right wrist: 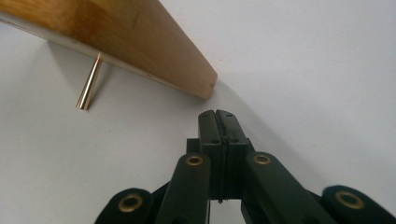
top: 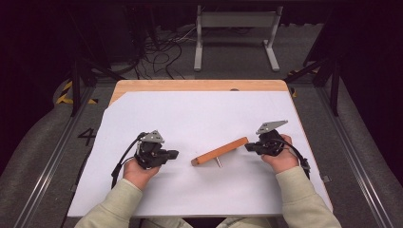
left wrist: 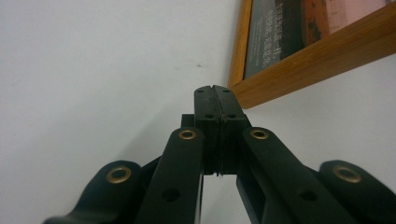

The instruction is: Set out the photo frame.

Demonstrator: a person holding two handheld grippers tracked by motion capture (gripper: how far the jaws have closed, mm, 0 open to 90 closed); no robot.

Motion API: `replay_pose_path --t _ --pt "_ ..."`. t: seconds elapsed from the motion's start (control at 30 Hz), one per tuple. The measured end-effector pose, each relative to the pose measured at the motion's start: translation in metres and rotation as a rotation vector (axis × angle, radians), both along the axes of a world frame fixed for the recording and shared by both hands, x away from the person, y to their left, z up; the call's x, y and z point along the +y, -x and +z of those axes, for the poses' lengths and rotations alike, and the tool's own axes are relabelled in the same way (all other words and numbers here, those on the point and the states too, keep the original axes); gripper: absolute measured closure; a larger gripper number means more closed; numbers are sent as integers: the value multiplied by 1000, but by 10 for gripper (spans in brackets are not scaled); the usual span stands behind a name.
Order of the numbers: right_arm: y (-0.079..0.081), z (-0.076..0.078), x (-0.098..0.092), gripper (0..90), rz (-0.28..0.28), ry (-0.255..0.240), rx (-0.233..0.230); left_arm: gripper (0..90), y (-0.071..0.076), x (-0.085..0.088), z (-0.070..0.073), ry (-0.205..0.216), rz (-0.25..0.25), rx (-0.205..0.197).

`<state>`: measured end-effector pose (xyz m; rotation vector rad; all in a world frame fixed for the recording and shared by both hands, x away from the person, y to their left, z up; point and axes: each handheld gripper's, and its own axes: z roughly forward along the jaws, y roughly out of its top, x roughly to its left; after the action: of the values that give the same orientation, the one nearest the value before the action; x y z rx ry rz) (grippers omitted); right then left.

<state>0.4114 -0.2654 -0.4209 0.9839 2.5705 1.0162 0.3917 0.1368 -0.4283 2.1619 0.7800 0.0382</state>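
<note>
A small wooden picture frame (top: 219, 151) stands on its edge in the middle of the white sheet, slanting from near left to far right. A brass pin (top: 218, 163) props it on the near side. My left gripper (top: 175, 153) is shut and holds nothing, a short way left of the frame's left end. In the left gripper view its jaws (left wrist: 215, 88) meet just short of the frame's corner (left wrist: 308, 63). My right gripper (top: 247, 147) is shut and holds nothing, right at the frame's right end. The right gripper view shows the tips (right wrist: 216, 113) just below the wooden corner (right wrist: 116, 32), with the pin (right wrist: 89, 86) at the left.
The white sheet (top: 199, 114) covers most of a wooden table whose far edge (top: 199, 85) shows bare. Beyond it on the floor stand a grey metal stand (top: 235, 21) and loose cables (top: 161, 52). Dark frame legs flank both sides of the table.
</note>
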Motion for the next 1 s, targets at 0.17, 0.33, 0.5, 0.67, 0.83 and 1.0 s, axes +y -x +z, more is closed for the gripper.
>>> replay_pose_path --t 0.17,0.33,0.5,0.67,0.83,1.0 --pt "6 5 -10 900 -25 -11 -15 894 -9 -17 -7 -8 -27 24" --pt "13 9 -18 900 -38 -23 -26 895 -15 -36 -16 -42 -54 45" --pt "19 11 -24 900 -50 -31 -34 896 -17 -44 -19 -74 -79 55" --pt "25 14 -28 900 -58 -37 -43 897 -19 -44 -19 -74 -93 78" --pt "30 18 -33 900 -69 -43 -54 896 -12 -47 -19 -80 -132 97" --pt "36 22 -39 900 -80 -51 -64 896 -3 -53 -18 -87 -180 117"
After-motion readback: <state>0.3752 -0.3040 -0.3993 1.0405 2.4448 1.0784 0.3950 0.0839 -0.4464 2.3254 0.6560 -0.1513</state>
